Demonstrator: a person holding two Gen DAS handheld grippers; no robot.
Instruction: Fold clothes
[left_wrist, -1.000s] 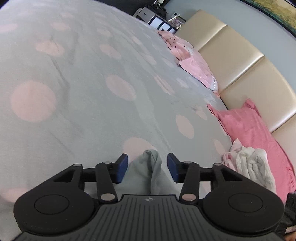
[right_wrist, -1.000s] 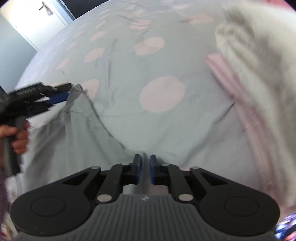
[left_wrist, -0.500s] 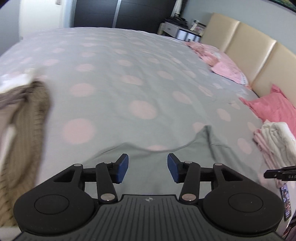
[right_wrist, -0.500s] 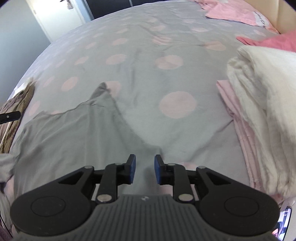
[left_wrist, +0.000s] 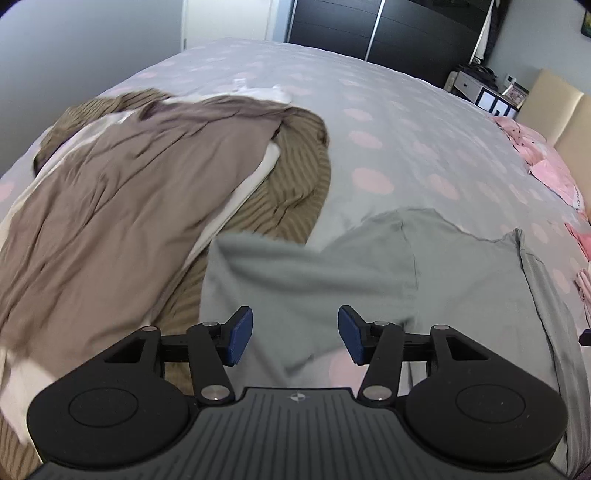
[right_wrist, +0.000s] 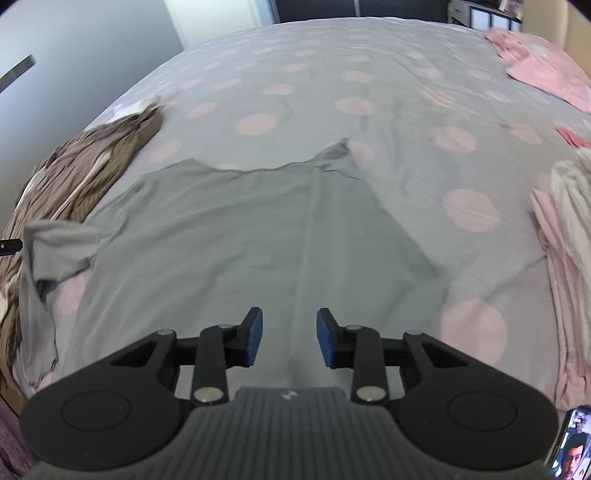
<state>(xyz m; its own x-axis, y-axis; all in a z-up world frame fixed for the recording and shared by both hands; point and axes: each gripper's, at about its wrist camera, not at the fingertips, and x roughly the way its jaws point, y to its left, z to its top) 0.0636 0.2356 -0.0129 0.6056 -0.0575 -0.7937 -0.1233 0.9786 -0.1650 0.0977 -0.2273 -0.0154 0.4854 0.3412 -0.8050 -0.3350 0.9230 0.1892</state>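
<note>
Right wrist view, grey T-shirt (right_wrist: 236, 229) flat, neckline pointing away, both hand-held grippers released

A dark wardrobe (left_wrist: 369, 26) and padded headboard (left_wrist: 554, 107) (cream) back the room.
</note>
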